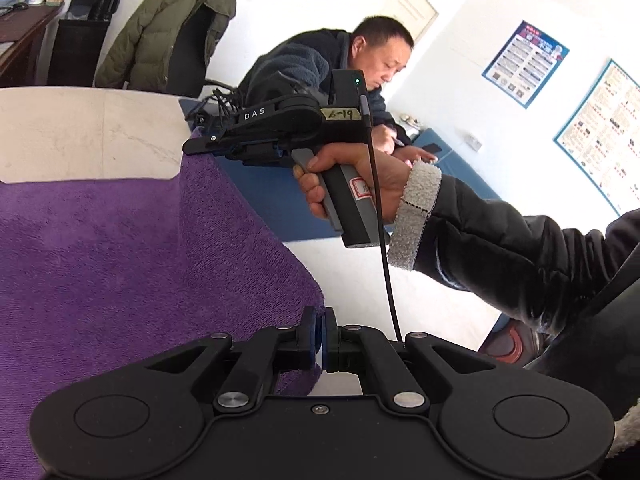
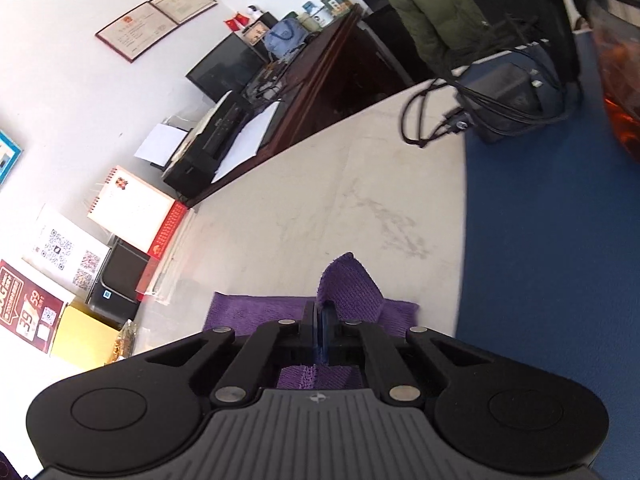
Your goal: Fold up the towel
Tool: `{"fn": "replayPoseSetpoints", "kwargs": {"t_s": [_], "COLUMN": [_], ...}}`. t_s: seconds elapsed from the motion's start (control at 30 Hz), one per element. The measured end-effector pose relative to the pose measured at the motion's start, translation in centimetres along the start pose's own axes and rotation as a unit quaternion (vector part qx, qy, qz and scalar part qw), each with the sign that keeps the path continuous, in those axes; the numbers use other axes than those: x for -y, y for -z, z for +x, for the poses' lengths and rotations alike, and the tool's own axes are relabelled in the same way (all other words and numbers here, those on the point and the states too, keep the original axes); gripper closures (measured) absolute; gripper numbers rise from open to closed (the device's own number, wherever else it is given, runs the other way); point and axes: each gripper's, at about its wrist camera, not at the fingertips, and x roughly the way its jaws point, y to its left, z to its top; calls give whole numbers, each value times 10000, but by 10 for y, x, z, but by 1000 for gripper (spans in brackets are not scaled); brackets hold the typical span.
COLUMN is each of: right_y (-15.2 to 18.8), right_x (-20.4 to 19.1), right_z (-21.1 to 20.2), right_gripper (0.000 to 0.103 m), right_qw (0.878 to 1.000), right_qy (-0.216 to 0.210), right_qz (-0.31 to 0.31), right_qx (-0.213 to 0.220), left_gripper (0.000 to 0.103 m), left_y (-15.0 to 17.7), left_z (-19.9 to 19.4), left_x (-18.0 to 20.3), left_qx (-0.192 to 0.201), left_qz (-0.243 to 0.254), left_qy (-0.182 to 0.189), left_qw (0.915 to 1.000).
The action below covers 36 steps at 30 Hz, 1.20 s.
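Observation:
A purple towel (image 1: 120, 260) lies spread over the pale table (image 1: 80, 132) and hangs over its near edge. My left gripper (image 1: 320, 336) is shut on the towel's near right edge, with cloth showing beside and under the pads. In the left wrist view a hand (image 1: 360, 176) holds my right gripper (image 1: 194, 147) at the towel's far right corner. In the right wrist view the right gripper (image 2: 320, 316) is shut on the towel (image 2: 248, 312), and a pinched corner (image 2: 348, 280) sticks up past the fingertips above the table (image 2: 320, 180).
A person (image 1: 320, 64) sits writing at the far side. A blue mat (image 2: 540, 240) covers the table's right part, with a black box and cables (image 2: 508, 92) on it. A chair with a green jacket (image 1: 168, 28) stands behind. A printer (image 2: 212, 144) and a calendar (image 2: 132, 204) line the left wall.

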Motion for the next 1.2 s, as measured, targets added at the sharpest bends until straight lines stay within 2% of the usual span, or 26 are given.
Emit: {"fn": "replayPoseSetpoints", "kwargs": {"t_s": [0.03,0.1,0.17,0.27,0.43,0.57,0.67,0.87,1.0,1.2], "right_y": [-4,-12,-15,-10,7,14,17,22,23,26], "right_x": [-10,-27,-34,-18,26,30,23,2,-8,-14], "right_z": [4,8,9,12,18,15,15,22,24,23], "right_gripper": [100,100,100,100,100,100,100,100,100,100], "right_qw": [9998,9987,9979,9993,9971,9928,9885,9712,9691,9567], "right_qy": [-175,-483,-594,-261,590,899,1044,1334,1233,1532], "right_qz": [-52,-137,-232,-266,-256,-612,-958,-1849,-1990,-2314], "right_qx": [28,85,105,-28,-407,-495,-520,-695,-775,-883], "left_gripper": [103,103,103,103,103,103,103,103,103,103], "left_y": [-3,-7,-9,-7,8,12,10,15,18,24], "left_z": [-8,-23,-29,-15,40,58,63,74,74,84], "left_x": [0,1,1,1,-6,-9,-10,-8,0,-2], "left_qx": [104,303,396,227,-597,-877,-968,-1110,-1080,-1228], "left_qz": [-11,0,20,4,-49,-93,-85,-37,45,-58], "left_qy": [-31,-79,-109,-98,114,217,241,263,354,342], "left_qw": [9999,9995,9992,9997,9981,9959,9950,9935,9935,9918]}}
